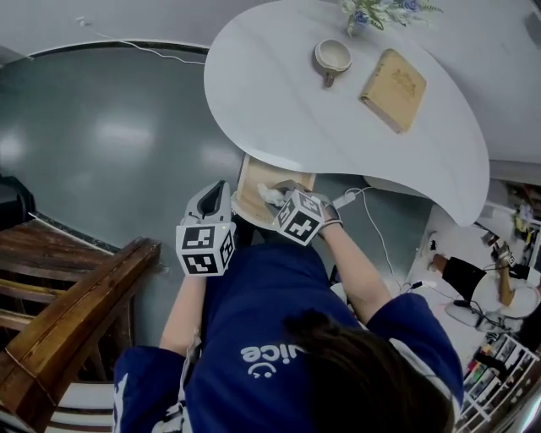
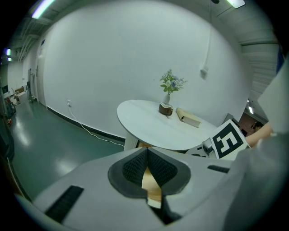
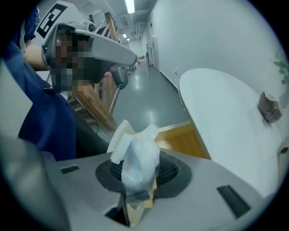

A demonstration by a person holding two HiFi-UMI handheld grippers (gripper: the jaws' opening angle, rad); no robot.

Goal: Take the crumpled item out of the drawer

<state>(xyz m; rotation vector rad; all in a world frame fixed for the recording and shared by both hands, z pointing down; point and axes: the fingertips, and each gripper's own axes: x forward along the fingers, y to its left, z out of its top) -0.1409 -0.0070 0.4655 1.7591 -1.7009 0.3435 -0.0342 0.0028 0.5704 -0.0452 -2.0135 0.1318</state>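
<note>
Down at the near edge of the white table (image 1: 279, 101), going left to right: the left gripper (image 2: 146, 153) sits just left of the open wooden drawer (image 1: 254, 182). Its 2 jaws are pressed together at the tips with nothing caught between them, only a sliver of wood colour showing through the gap lower down.

Next over is the drawer itself, pulled out from under the tabletop. The crumpled item (image 3: 137, 149) is right there over it, pinched in the right gripper (image 3: 137, 169). It's a white, scrunched-up wad, thin and a bit glossy like tissue or light wrap. It's bunched tight where the pads squeeze it and flares into 2 or 3 floppy peaks above them. The jaws stand narrow, clamped on its lower half. Can't tell whether the wad has cleared the drawer or is only just inside it.

Further right on the tabletop, well apart from all this, are a cup (image 1: 332, 57), a tan book (image 1: 393, 89) and some flowers (image 1: 380, 10).
</note>
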